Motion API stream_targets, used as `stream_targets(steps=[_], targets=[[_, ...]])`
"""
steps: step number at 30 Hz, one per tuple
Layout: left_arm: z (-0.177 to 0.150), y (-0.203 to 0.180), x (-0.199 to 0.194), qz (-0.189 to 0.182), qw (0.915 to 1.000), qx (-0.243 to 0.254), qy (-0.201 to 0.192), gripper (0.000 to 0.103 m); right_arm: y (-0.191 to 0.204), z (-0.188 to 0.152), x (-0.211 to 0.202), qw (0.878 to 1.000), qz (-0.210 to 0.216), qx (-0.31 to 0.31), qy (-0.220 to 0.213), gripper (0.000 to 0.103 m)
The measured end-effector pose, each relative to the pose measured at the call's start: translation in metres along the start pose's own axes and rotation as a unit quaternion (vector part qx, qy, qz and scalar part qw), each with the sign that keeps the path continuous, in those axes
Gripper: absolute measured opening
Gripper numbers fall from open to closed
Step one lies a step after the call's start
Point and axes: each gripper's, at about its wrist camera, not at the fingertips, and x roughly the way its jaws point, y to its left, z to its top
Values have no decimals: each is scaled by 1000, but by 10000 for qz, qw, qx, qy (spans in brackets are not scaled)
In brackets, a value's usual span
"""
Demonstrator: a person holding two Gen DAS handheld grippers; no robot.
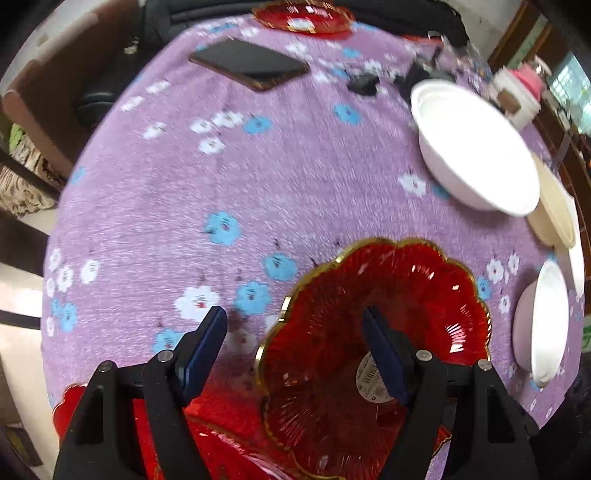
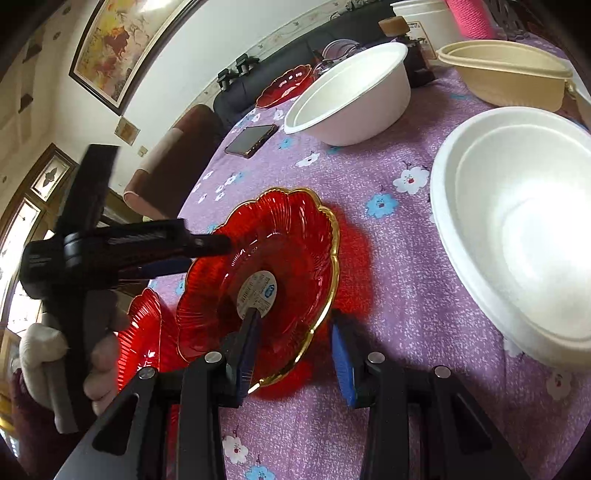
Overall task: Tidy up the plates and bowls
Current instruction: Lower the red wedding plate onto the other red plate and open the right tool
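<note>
A red glass plate with a gold scalloped rim [image 1: 373,332] [image 2: 273,266] lies on the purple flowered cloth. My left gripper [image 1: 295,347] is open, with its right finger over the plate and its left finger outside the rim. My right gripper [image 2: 295,350] is open and straddles the plate's near rim, left finger inside, right finger outside. A second red plate [image 1: 207,443] [image 2: 140,332] lies close by. A third red plate [image 1: 303,16] [image 2: 284,85] sits at the far edge. White bowls [image 1: 472,147] [image 2: 351,96] [image 2: 524,229] and a beige bowl [image 2: 506,74] stand to the right.
A black phone [image 1: 251,62] [image 2: 251,138] lies on the cloth near the far side. Small dark items [image 1: 399,79] and a white tub with a pink roll [image 2: 443,22] sit at the back right. A brown chair [image 2: 166,158] stands past the table's left edge.
</note>
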Motion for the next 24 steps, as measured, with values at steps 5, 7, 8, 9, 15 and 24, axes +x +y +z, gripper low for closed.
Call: stream_targets(steps=[5,7,8,9,15,24], targets=[[-3,-15,5,132,9992,371,71,58,3,-1,2,10000,-8,-48,-23,42],[-4,-18,4,253,9989,401,9,56,3,0,3,10000,-27,-51,-63,42],[-5,-18,4,271,9988,401,-14,55,3,0,3,9999,-36,-54,-79,41],[-5,-18,4,281,9989,380,-42,52,3,-1,3,9999,-93,-62,-99,37],[-9,-7,-3,107,9998,56,-182,36,0,-1,-7,9993,-224,-65,-296,24],[-18,-12,-50,28,9977,-107,-662,33,5,3,-34,9968,-65,-182,-771,23]])
